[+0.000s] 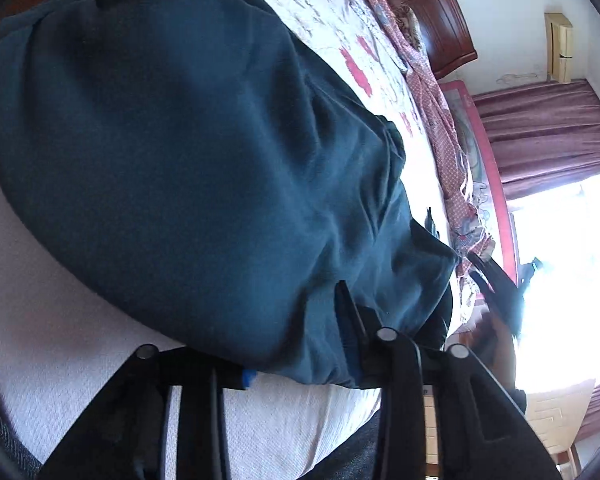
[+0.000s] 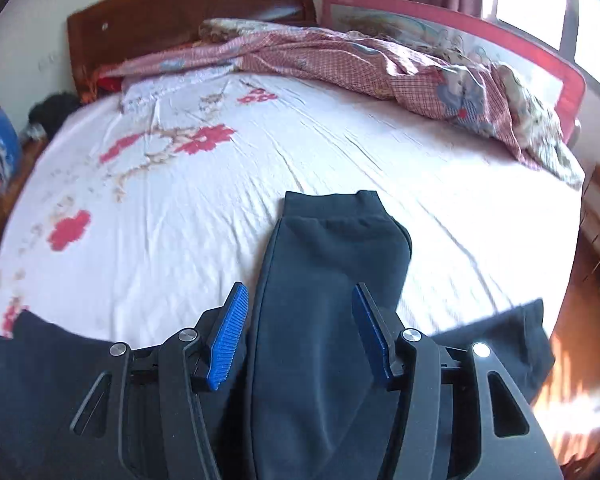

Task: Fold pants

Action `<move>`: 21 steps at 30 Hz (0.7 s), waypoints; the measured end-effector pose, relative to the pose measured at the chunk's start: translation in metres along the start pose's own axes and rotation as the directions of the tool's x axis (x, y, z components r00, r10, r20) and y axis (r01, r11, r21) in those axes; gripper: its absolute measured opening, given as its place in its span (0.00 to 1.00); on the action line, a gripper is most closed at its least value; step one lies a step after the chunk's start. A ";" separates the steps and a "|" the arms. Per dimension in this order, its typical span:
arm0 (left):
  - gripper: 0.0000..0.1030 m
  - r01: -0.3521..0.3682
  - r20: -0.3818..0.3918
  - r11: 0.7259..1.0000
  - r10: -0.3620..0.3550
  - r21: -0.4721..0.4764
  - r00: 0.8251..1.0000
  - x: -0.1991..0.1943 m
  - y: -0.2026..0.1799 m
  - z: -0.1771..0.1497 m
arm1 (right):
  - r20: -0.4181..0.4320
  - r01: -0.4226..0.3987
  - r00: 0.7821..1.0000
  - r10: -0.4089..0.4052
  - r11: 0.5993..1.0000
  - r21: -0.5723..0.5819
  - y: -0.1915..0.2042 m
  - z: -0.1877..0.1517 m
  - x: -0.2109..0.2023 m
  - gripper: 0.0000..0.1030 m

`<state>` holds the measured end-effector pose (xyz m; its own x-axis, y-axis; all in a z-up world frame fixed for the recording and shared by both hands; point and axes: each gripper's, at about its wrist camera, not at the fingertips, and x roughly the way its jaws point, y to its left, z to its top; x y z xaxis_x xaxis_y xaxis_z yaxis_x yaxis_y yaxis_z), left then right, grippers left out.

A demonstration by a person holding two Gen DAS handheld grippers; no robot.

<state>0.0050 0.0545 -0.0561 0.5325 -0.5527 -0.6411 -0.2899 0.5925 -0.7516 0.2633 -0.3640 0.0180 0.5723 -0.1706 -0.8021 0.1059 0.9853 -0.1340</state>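
Note:
Dark teal pants [image 1: 188,152] fill most of the left wrist view, bunched on the bed. My left gripper [image 1: 340,344] is buried in a fold of them; one black finger shows against the cloth and the jaws look shut on it. In the right wrist view one pant leg [image 2: 324,280] with its ribbed cuff [image 2: 336,208] runs forward between my right gripper's blue pads [image 2: 228,336]. The right gripper [image 2: 300,312] is open, its fingers on either side of the leg without touching it. More of the pants lie under the gripper to left and right.
The bed has a white sheet with red flowers [image 2: 204,140]. A pink checked quilt [image 2: 380,64] lies crumpled along the far side by a pink bed rail [image 2: 500,40]. The wooden headboard [image 2: 180,12] is behind. A bright window [image 1: 564,280] and curtains are to the right.

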 end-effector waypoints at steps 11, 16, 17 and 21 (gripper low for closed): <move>0.34 0.013 -0.024 1.000 -0.014 -0.017 1.000 -0.001 0.008 0.014 | -0.175 0.020 0.984 -0.018 1.000 0.012 -0.011 0.014 0.068 0.06; 0.34 0.020 -0.020 0.999 -0.021 -0.028 1.000 0.000 0.009 0.014 | 0.085 -0.258 0.965 0.247 0.860 0.440 -0.123 0.002 -0.003 0.05; 0.34 0.020 -0.019 0.999 -0.021 -0.026 1.000 -0.001 0.009 0.014 | 0.152 -0.321 0.947 0.283 0.795 0.515 -0.151 -0.014 -0.019 0.05; 0.33 0.012 -0.017 1.000 -0.012 -0.005 1.000 -0.009 0.014 0.013 | 0.323 -0.422 0.906 0.273 0.530 0.736 -0.255 -0.113 -0.051 0.05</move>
<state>0.0063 0.0752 -0.0590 0.5227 -0.5696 -0.6343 -0.2877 0.5826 -0.7602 0.1156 -0.6057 0.0273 0.8099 0.1122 -0.5758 0.4129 0.5881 0.6954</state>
